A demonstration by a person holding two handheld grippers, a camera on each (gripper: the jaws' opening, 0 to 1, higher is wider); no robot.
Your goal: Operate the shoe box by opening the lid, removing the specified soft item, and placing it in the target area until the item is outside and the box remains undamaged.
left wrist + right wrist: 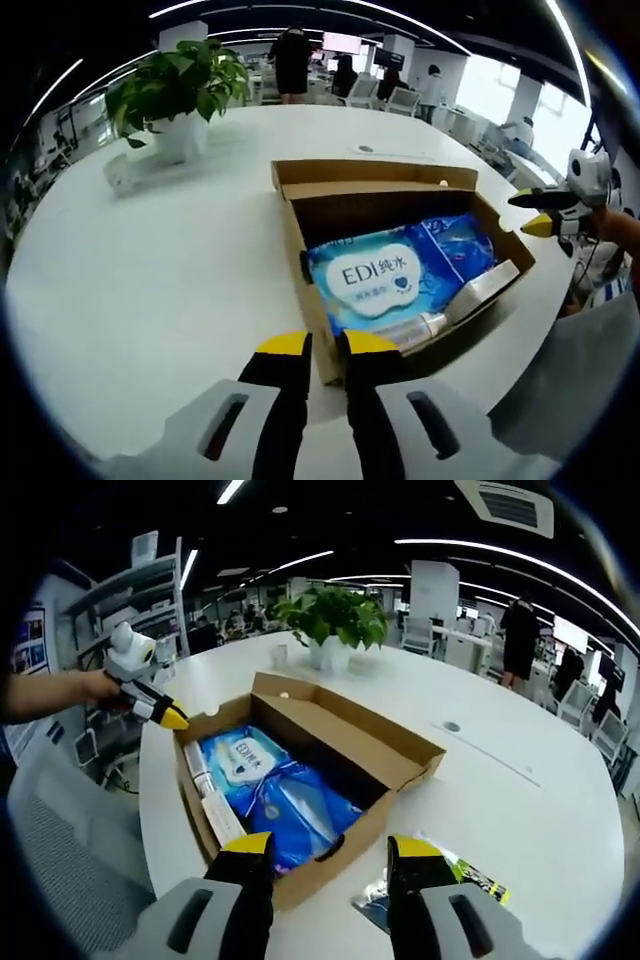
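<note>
the blue wipes pack (385, 278) lies inside the open shoe box (300, 240) on the white table (150, 290). the left gripper (326, 344) sits at the box's near corner, jaws nearly closed and empty. the right gripper (330, 845), jaws wide apart and empty, straddles the box's near end, the pack just ahead of its tips.

Matt brown cardboard shoe box (330, 745), glossy blue plastic wipes pack (385, 280), smooth white table (150, 290).

brown cardboard shoe box (305, 225) (390, 755) sits open on the white table, lid flap folded back flat. inside: blue wipes pack (385, 275) (240, 760) with white label lying flat, crinkled blue bag (300, 810) beside it.
</note>
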